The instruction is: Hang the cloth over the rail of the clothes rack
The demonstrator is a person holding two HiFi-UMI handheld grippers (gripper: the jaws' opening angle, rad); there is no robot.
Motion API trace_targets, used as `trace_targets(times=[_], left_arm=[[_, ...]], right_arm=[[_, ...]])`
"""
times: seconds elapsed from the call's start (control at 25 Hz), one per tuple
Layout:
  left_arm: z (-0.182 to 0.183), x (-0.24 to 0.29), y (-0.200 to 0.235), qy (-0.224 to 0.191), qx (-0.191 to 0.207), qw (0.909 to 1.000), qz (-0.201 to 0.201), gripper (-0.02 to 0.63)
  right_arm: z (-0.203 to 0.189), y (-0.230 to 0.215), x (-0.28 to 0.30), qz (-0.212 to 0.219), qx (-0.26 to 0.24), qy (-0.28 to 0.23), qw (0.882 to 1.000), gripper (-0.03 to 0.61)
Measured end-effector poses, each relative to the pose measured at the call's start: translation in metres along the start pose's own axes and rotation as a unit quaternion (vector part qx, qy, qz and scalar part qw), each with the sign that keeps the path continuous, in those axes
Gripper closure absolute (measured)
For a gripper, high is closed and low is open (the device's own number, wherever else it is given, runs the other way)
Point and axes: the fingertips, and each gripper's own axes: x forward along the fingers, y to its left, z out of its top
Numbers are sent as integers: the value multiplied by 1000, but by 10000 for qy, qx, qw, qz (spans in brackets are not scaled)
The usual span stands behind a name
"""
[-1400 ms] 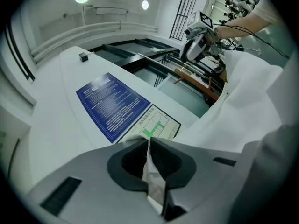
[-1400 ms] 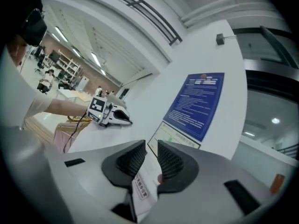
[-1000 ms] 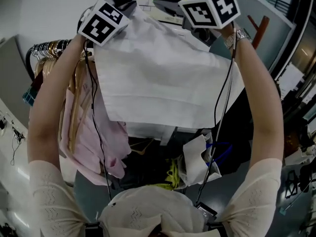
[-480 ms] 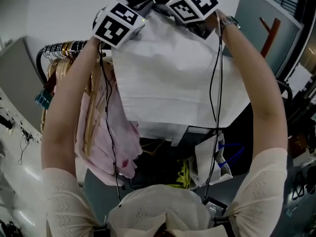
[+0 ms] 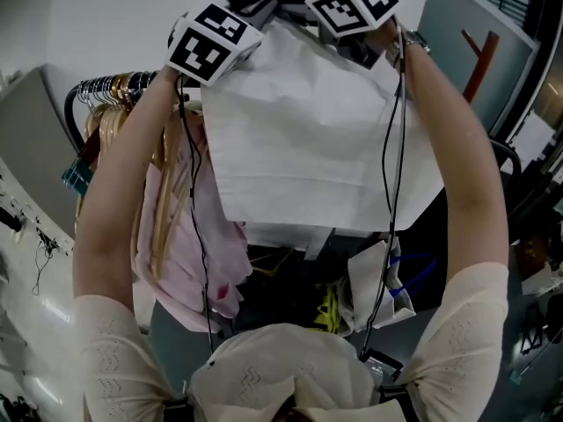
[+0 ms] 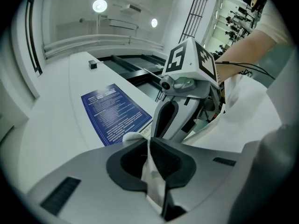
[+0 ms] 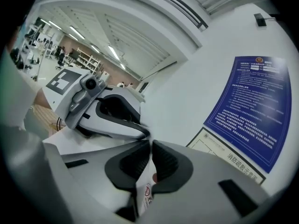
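A white cloth point(image 5: 308, 139) hangs in front of me, held up by its top edge between both grippers. In the left gripper view, my left gripper point(image 6: 149, 146) is shut on a fold of the cloth point(image 6: 154, 176). In the right gripper view, my right gripper point(image 7: 150, 153) is shut on the cloth's edge, where a small printed label point(image 7: 145, 192) shows. Their marker cubes, the left one point(image 5: 214, 40) and the right one point(image 5: 352, 3), stand close together at the top of the head view. The rack's dark rail point(image 5: 92, 90) lies to the left, below the grippers.
Several hangers point(image 5: 110, 112) and a pink garment point(image 5: 189, 244) fill the rail at left. A white bag point(image 5: 369, 280) and yellow items point(image 5: 330, 310) lie on the floor below the cloth. A blue notice point(image 6: 114, 113) hangs on the white wall ahead.
The right gripper has moved left towards the left gripper, bunching the cloth's top edge. Both grips on the cloth are unchanged. Over the last half second little has shifted.
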Motion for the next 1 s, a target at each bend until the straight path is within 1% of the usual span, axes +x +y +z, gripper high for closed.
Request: trace_targets(times=[0.12,0.24,0.28,0.36,0.4,0.44,0.48,0.52,0.6,0.64,0.68,0.76,0.8,0.88,0.96,1.0], left_arm=[[2,-1,1,17,225,9996,149,591],[1,-4,7,52,627,9973,377,591],[3,-8,12,38,811,9953,522,591],[13,-21,32,-83,1220,9876,981,591],[19,-31,42,-141,1358,9836,1178,591],[24,-42,51,-166,1399,9819,1265,591],[26,-52,54,-141,1338,9834,1216,591],[27,-62,53,-68,1200,9872,1051,591],[23,-78,38,102,803,9950,580,591],[21,-84,27,168,600,9974,369,591],[19,-90,16,221,420,9987,211,591],[15,-101,-6,296,172,9994,60,591],[14,-107,-16,327,98,9994,27,591],[12,-120,-35,345,14,9994,-28,591],[9,-132,-50,318,20,9995,-57,591],[6,-136,-55,324,26,9995,-64,591]], right_arm=[[-2,-3,-1,-34,114,55,9999,545],[0,-5,2,-23,150,13,9999,546],[0,-6,4,-49,153,28,9999,546],[-6,-9,6,-132,141,162,9997,546],[-9,-11,7,-156,148,225,9995,546],[-12,-12,7,-164,174,249,9994,546],[-13,-13,8,-160,207,240,9994,546],[-14,-12,8,-152,236,222,9994,546],[-16,-13,9,-148,268,215,9993,545],[-17,-13,10,-155,287,218,9992,545],[-18,-14,10,-159,314,212,9992,545],[-19,-14,12,-198,400,180,9988,545],[-21,-17,14,-290,451,173,9984,543],[-23,-30,13,-725,537,141,9958,541],[-20,-45,8,-1171,639,13,9911,534],[-18,-50,5,-1290,700,-51,9892,526]])
